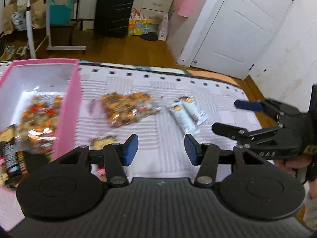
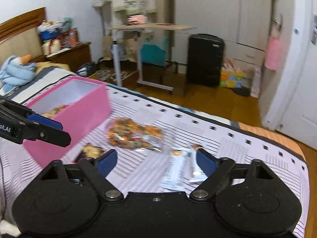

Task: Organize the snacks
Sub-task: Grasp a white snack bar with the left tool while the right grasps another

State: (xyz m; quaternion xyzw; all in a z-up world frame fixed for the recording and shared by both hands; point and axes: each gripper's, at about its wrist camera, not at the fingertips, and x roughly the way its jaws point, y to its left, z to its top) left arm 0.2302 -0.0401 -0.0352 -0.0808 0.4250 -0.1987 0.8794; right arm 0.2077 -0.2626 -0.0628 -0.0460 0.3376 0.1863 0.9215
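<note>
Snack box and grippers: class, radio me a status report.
Left gripper open, empty. Right gripper open, above white bars. Pink box part filled; orange bag outside. Nothing blocking.

Black left tool [image 1: 161,148] and right tool [image 2: 156,161], blue pads, silver screws.

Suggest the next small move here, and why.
Probably lower the open right gripper onto the white bar packets lying just ahead of it. Both grippers are empty, and these snacks are still on the bed outside the pink box.
</note>
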